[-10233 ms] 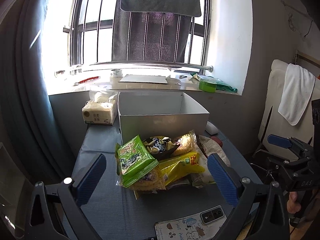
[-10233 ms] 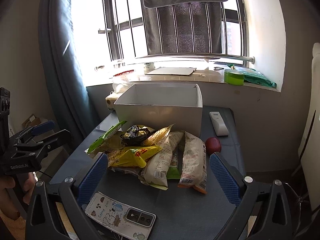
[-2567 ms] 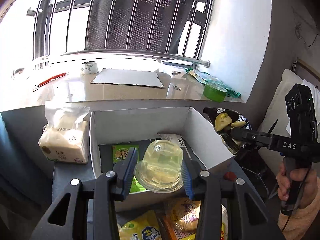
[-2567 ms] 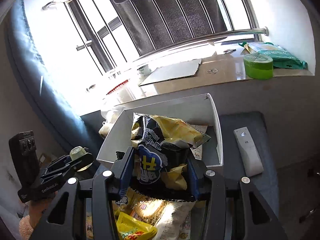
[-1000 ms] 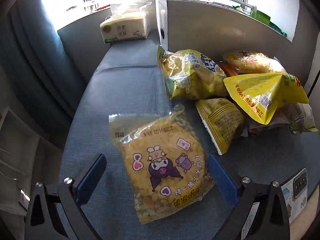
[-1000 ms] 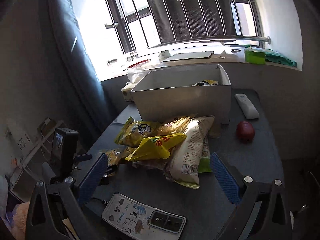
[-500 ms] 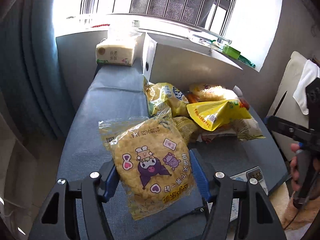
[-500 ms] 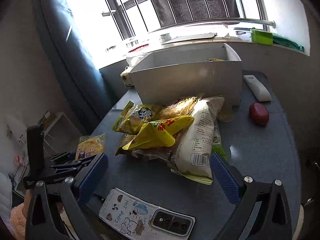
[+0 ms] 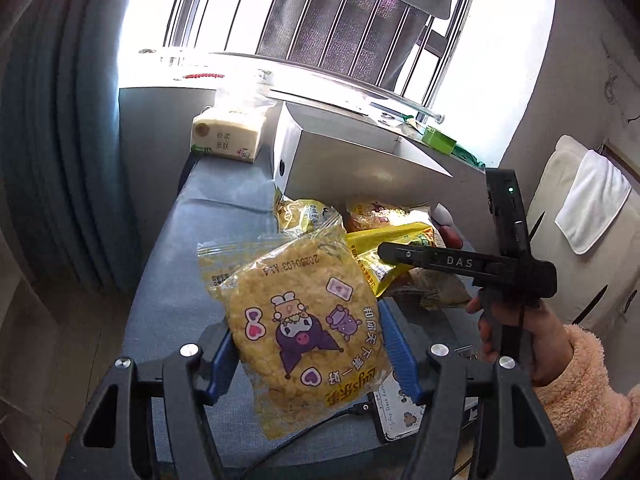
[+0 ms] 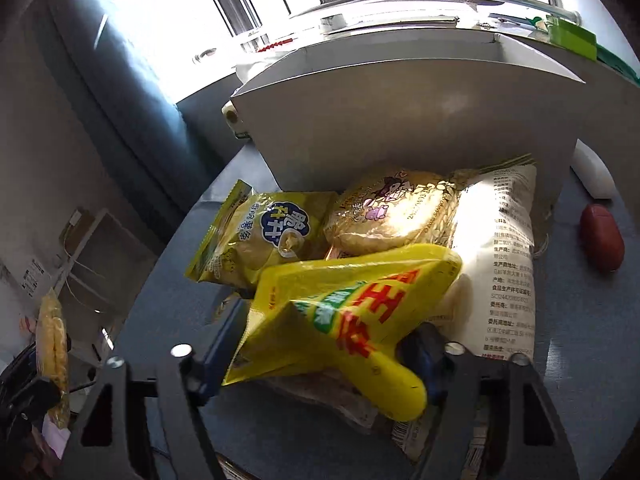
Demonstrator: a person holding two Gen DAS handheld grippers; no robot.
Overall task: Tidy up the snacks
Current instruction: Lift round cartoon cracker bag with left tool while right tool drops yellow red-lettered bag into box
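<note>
Right gripper [image 10: 320, 356] has closed—yellow bag [image 10: 340, 312] (table).

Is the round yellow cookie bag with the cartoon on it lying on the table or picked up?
Picked up. The cartoon cookie bag is pinched between the left gripper fingers and held above the blue table.

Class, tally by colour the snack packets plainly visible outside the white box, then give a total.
Yellow bags: 2 (chip bag; triangular bag in the right gripper)
Clear round-cracker packs: 2 (held pack in the left gripper; pile pack)
White packet: 1
Total: 5; another packet underneath is mostly hidden.
</note>
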